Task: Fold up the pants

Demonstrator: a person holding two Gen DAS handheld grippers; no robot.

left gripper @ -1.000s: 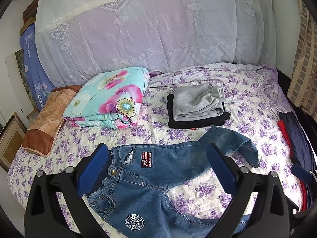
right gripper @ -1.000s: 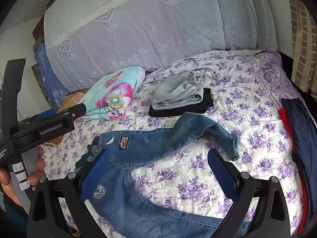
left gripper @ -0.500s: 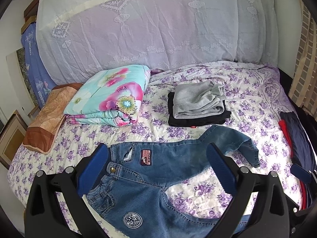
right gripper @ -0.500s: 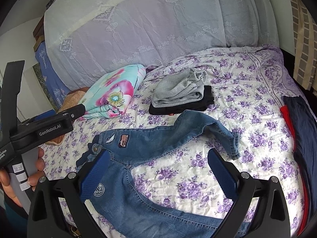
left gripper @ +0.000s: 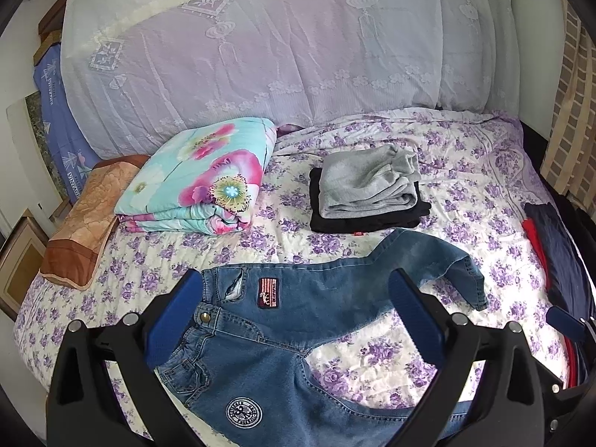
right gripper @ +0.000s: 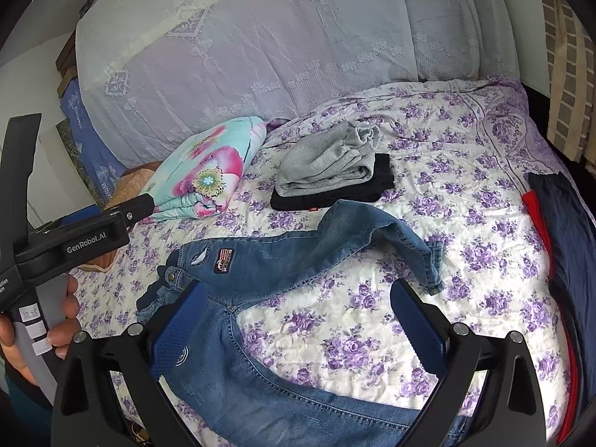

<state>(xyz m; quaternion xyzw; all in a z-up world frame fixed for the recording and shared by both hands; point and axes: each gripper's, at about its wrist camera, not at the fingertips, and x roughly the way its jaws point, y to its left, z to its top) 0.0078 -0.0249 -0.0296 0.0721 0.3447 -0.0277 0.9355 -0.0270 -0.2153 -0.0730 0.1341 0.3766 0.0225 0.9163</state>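
Small blue jeans (left gripper: 283, 320) lie spread on the flowered bedspread (left gripper: 465, 171), waist to the left, legs splayed apart; the upper leg bends and its cuff curls down at the right. My left gripper (left gripper: 294, 313) hovers open above the waist and seat, holding nothing. In the right wrist view the same jeans (right gripper: 283, 257) lie in front of my right gripper (right gripper: 298, 316), which is open and empty above the crotch and bare bedspread (right gripper: 465, 171). The left gripper's body (right gripper: 74, 238), held by a hand (right gripper: 56, 331), shows at the left edge there.
A folded grey garment on a folded black one (left gripper: 368, 190) sits just beyond the jeans. A folded floral quilt (left gripper: 201, 178) and a brown pillow (left gripper: 82, 223) lie at the left. Dark blue and red clothes (left gripper: 555, 249) lie along the bed's right edge. A lace-covered headboard (left gripper: 260, 56) stands behind.
Both grippers have shifted only slightly; the view drifts back a little and the jeans sit marginally lower in frame. The jeans have not moved.
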